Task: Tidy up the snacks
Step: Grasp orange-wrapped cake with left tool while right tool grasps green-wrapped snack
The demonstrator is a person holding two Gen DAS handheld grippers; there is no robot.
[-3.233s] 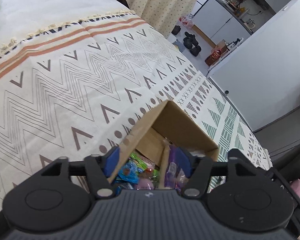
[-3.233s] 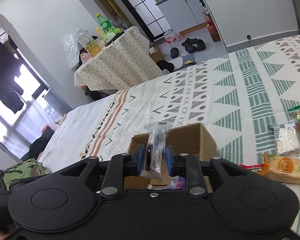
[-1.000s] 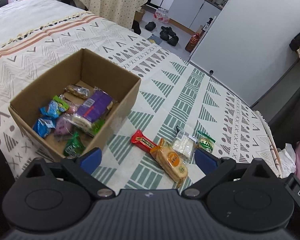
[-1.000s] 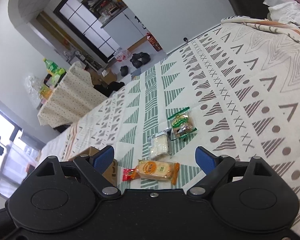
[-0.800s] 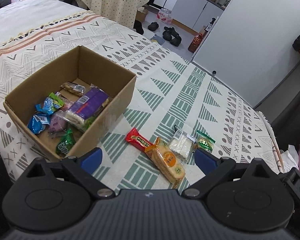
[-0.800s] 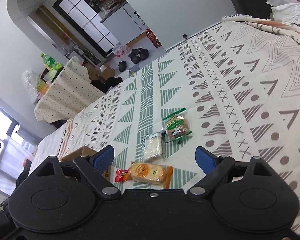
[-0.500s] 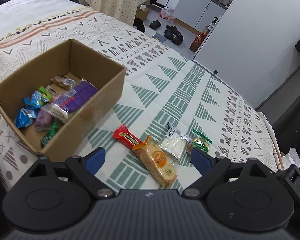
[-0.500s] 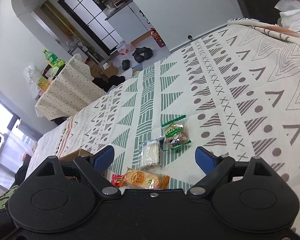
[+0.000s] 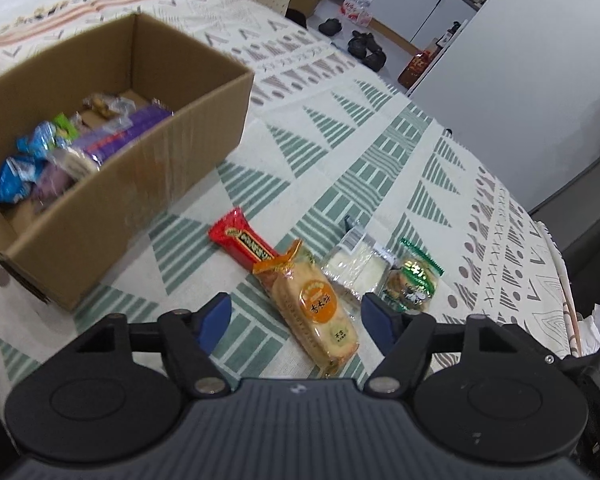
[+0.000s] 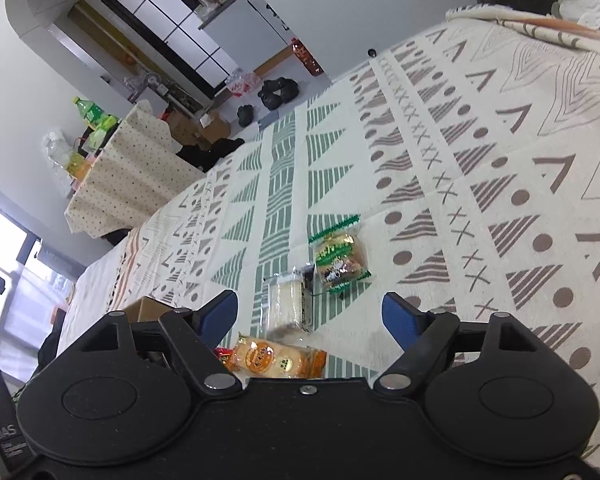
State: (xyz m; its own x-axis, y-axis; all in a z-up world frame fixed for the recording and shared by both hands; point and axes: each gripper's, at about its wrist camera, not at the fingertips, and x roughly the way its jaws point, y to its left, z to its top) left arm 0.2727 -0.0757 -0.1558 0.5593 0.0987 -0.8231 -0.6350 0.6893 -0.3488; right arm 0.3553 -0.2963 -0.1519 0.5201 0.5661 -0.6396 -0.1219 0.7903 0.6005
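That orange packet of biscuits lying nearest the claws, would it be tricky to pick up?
Probably not heavy: the orange biscuit packet looks small and flat. Its glossy wrapper may slip between the pads, and the crimped ends would flop. The biscuits inside look round and brittle, so a hard squeeze could crack them. It lies flat, unlikely to roll.

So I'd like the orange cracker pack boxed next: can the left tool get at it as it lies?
Probably yes: the orange cracker pack lies uncovered between the left tool's closing, empty jaws, merely overlapping the red bar.

Left wrist view looked steeply down, right wrist view shallower, both close, sharing orange biscuit packet (image 9: 315,309) (image 10: 275,360) on patterned bedspread (image 9: 340,152) (image 10: 460,184).
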